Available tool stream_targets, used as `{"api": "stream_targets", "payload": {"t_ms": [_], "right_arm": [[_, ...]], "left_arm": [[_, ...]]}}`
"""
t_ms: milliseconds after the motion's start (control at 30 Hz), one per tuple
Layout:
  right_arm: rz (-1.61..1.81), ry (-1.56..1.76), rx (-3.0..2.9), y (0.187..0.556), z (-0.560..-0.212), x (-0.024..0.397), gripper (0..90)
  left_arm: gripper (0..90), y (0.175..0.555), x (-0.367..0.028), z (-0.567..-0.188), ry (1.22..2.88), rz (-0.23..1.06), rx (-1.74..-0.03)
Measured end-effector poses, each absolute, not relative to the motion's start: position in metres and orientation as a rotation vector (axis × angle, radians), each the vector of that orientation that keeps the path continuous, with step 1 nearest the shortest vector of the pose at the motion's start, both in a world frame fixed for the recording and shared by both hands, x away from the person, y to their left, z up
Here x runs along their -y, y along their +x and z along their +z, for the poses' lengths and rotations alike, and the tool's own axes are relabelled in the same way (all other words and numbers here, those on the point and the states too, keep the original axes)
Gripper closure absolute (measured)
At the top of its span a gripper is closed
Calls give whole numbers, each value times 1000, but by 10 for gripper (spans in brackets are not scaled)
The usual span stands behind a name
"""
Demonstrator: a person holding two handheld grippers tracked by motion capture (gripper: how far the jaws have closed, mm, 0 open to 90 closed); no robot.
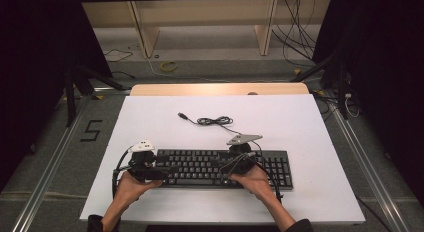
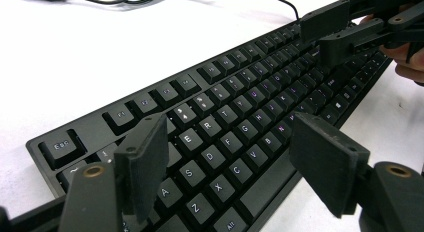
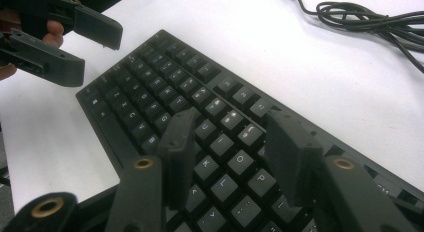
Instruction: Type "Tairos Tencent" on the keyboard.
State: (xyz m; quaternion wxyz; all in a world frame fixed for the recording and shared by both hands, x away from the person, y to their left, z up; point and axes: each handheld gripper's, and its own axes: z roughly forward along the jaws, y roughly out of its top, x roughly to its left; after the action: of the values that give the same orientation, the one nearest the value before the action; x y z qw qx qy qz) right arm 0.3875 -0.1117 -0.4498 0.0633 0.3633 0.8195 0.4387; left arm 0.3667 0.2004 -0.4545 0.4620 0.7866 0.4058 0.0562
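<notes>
Two forearms enter bottom edge of high view. Left gripper (image 1: 161, 173), lower left of centre, jaws apart, nothing between, over keyboard's (image 1: 200, 164) left end. One black keyboard, long axis left-right across lower centre of white table (image 1: 150, 117). Right gripper (image 1: 224, 168), jaws part-open, empty (above middle keys). One coiled cable (image 1: 212, 121) above.

Cable (image 1: 215, 121) behind keyboard (image 1: 200, 168), on table (image 1: 320, 142)

We are in a lab recording booth: black curtains (image 1: 35, 52), metal floor rails (image 1: 47, 167), loose cables (image 1: 295, 42), and a white tabletop (image 1: 150, 117) on bare concrete.
</notes>
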Motion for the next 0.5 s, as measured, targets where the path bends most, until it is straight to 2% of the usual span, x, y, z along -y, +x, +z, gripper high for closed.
{"api": "stream_targets", "payload": {"t_ms": [333, 500], "right_arm": [[1341, 1100, -2466, 383, -447, 112, 488], [1356, 1085, -2465, 379, -445, 112, 472]], "left_arm": [[316, 369, -201, -456, 1940, 136, -1002], [349, 370, -203, -456, 1944, 140, -1007]]}}
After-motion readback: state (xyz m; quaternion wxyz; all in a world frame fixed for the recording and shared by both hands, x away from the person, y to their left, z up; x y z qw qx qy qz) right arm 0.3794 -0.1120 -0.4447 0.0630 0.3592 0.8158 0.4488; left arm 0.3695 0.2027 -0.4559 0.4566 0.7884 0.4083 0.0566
